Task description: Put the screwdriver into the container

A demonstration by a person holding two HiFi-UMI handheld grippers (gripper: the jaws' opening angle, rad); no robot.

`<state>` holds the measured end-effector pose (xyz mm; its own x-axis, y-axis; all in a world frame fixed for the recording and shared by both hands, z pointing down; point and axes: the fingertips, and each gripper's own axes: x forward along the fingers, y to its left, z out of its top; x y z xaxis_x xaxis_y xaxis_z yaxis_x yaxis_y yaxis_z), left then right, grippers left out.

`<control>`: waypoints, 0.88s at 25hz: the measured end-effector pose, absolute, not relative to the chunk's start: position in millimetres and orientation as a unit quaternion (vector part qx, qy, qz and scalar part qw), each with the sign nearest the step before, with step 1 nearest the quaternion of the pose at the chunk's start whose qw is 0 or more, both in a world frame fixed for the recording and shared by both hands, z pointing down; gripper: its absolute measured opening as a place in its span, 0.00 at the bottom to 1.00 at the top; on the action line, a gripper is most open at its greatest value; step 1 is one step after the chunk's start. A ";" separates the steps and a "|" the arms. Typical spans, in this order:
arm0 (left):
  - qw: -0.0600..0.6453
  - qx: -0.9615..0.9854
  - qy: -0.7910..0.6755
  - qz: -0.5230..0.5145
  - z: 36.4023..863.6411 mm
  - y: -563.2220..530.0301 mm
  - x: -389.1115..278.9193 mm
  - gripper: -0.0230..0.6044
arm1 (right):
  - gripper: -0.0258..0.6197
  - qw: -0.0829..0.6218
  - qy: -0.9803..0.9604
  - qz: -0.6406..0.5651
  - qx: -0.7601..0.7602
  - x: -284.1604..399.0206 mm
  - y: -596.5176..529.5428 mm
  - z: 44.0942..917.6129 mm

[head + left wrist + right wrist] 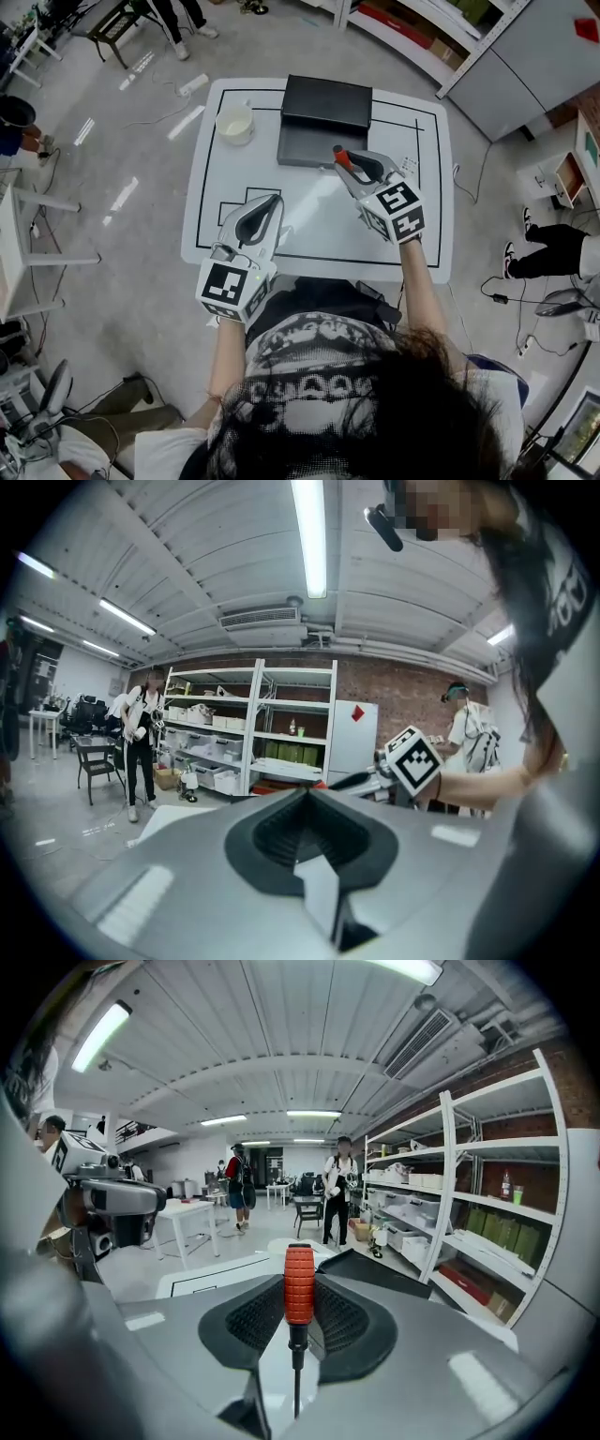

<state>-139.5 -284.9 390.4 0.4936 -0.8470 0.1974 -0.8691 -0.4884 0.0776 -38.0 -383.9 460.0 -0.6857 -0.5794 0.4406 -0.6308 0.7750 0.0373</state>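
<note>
The screwdriver [342,157] has a ribbed red handle and a thin dark shaft. My right gripper [352,167] is shut on it, at the near edge of the black container [309,148] at the back of the white table [309,225]. In the right gripper view the screwdriver [299,1283] stands upright between the black pads, handle up and past the jaw tips, with the container's edge [375,1274] behind. My left gripper [272,202] is at the table's near left; its jaws meet with nothing between them, as the left gripper view [307,795] also shows.
A white cup [234,122] stands on the table left of the container. Black lines mark the tabletop. Shelving [422,33] runs along the back right, and people stand around the room. Cables [525,319] lie on the floor to the right.
</note>
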 end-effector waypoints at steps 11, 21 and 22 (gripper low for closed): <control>0.093 0.852 -0.508 0.083 399.5 -307.4 -142.3 0.04 | 0.20 0.294 -0.904 0.054 0.306 -51.5 -464.1 515.0; 0.101 0.844 -0.519 0.094 408.3 -323.9 -156.0 0.04 | 0.20 0.364 -0.888 0.103 0.261 -84.1 -507.4 587.3; 0.102 0.842 -0.520 0.096 409.5 -325.1 -157.6 0.04 | 0.20 0.375 -0.885 0.099 0.257 -86.7 -510.3 594.3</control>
<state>-157.6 -325.1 409.5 0.4404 -0.8570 0.2676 -0.8961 -0.4378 0.0729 -86.7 -510.3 594.3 -0.5867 -0.3810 0.7146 -0.5291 0.8484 0.0180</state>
